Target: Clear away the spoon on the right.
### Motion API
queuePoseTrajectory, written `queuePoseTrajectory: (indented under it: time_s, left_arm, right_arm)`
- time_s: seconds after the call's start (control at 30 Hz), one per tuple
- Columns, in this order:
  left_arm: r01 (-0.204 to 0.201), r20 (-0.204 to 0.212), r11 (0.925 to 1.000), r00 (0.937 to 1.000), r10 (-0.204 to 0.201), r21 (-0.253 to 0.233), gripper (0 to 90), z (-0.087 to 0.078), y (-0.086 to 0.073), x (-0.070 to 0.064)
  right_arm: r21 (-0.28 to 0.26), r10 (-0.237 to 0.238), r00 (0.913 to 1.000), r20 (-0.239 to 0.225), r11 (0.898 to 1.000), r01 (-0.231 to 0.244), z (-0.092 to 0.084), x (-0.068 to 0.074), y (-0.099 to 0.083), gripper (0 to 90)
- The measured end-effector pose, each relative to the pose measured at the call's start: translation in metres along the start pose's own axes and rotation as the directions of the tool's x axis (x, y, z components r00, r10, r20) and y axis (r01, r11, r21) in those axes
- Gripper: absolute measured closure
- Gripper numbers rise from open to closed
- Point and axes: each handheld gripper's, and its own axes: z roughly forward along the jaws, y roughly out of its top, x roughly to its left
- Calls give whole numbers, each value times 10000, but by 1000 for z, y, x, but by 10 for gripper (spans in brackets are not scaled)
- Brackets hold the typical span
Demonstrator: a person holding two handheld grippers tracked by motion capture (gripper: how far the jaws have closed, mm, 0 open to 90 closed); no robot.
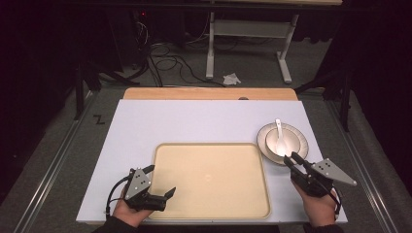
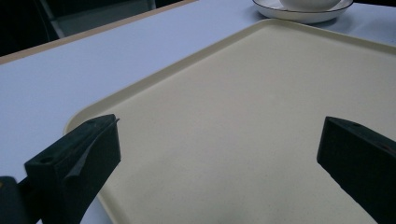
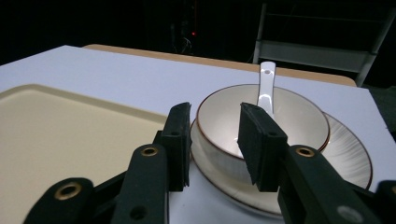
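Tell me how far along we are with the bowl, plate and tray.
Nothing looks moved yet: the tray is bare. In hand: the right tool has its jaws astride the near rim of the bowl, which sits on the plate with the spoon inside; contact is unclear. The left tool waits open over the tray. Probably left: lifting the bowl across.

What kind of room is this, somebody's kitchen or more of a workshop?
More likely a lab or test room than a kitchen. The white table stands on a dark floor with loose cables behind it, and a bare tray, a bowl and a spoon are laid out like props.
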Motion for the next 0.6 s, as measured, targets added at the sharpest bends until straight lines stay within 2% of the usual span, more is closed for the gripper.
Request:
queuePoseTrajectory:
  time_s: [0.2,0.3,0.4,0.43,0.6]
  left_arm:
    - [-1,58,10000,10000,1,-65,2,-1,0,0]
    - [42,43,10000,10000,-42,-68,2,-1,0,0]
    - [-8,50,10000,10000,9,-86,2,0,1,-1]
    - [-8,56,10000,10000,9,-94,2,0,1,0]
    - [5,64,10000,10000,-4,-81,2,0,1,1]
  right_arm:
    - [391,-86,9999,150,9992,80,14,-8,15,738]
    - [627,97,9998,177,9980,-108,23,-16,22,777]
    - [1010,230,9990,393,9945,-269,34,-25,32,867]
    - [1106,146,9987,482,9937,-199,37,-28,34,890]
    - [1560,163,9972,729,9874,-275,51,-32,40,900]
